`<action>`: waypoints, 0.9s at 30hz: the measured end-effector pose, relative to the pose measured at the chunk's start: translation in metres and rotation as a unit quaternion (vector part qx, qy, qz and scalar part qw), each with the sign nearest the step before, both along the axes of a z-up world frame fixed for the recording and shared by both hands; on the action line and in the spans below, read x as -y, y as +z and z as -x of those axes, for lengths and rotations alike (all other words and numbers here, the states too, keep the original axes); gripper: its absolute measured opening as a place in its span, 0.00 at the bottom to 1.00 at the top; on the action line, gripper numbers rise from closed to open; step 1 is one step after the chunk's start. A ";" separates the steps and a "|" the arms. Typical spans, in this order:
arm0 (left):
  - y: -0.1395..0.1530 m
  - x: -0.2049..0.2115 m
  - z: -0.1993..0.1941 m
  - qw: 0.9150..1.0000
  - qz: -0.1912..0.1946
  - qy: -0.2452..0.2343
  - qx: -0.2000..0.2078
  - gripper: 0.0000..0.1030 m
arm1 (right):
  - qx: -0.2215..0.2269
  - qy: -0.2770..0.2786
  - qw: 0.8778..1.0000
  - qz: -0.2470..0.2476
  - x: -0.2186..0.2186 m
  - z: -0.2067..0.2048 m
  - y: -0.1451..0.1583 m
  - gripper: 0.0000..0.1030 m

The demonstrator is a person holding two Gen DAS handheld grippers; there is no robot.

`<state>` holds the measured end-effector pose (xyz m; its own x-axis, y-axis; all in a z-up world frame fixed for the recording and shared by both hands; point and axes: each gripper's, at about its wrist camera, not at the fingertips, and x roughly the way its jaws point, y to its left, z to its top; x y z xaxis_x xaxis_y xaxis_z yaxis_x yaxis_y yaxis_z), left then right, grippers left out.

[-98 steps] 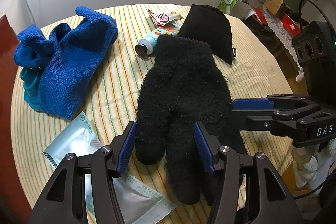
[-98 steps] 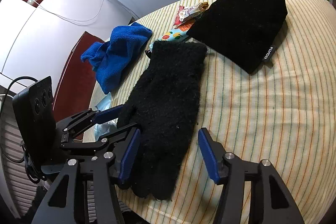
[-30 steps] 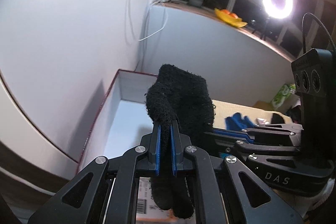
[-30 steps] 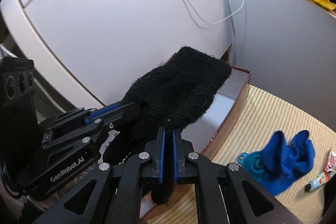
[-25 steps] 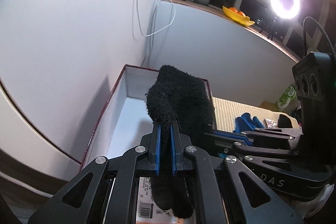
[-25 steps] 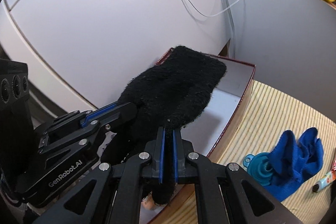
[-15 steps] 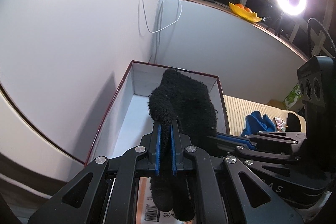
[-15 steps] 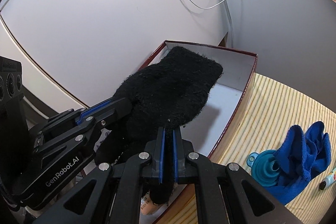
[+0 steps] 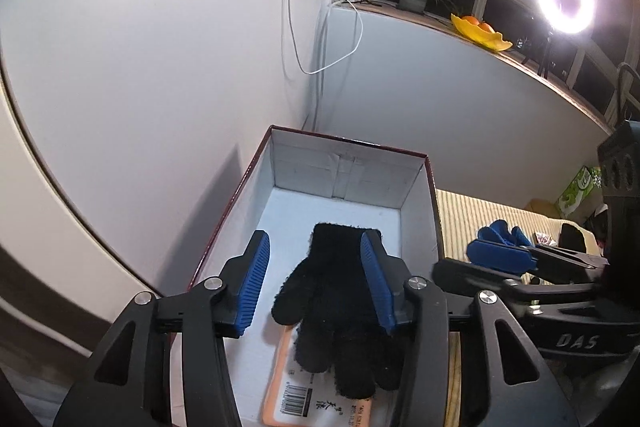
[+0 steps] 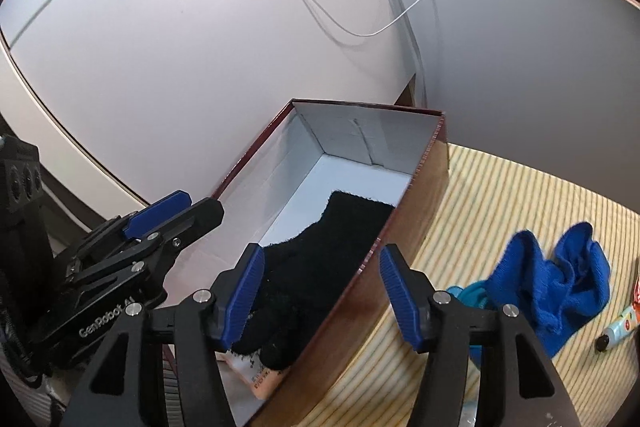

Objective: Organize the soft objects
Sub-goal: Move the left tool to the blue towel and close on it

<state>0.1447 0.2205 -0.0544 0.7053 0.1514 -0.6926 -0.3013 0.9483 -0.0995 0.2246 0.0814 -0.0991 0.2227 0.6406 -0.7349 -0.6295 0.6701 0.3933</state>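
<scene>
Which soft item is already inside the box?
The black glove, lying flat on the box floor; the blue towel remains outside on the striped tablecloth.

Both wrist views looked steeply down past their own fingers, close above the open box (image 9: 352, 163). They shared its interior, the black glove (image 9: 336, 307) (image 10: 320, 259) and the wall beyond.

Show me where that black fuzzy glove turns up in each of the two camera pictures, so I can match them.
Left wrist view: the black glove lies low in the centre, on the floor of the box, seen between the opening blue jaws, which do not touch it.
Right wrist view: the black glove lies left of centre, partly hidden by the box's near wall.
Shared landmark: the blue towel on the striped tablecloth.
</scene>
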 end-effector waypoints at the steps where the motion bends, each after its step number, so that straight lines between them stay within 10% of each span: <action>1: 0.000 0.001 0.000 1.000 0.001 -0.001 0.001 0.45 | 0.001 -0.001 1.000 -0.003 0.003 0.000 0.001 0.55; 27: -0.018 0.135 -0.003 0.981 0.119 -0.154 -0.020 0.45 | -0.006 -0.068 0.998 0.000 0.187 -0.047 0.003 0.67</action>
<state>0.1481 0.0859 -0.0722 0.6639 -0.2342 -0.7101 -0.0114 0.9464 -0.3228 0.2719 -0.1056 -0.0966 0.2988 0.6047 -0.7383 -0.5290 0.7488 0.3993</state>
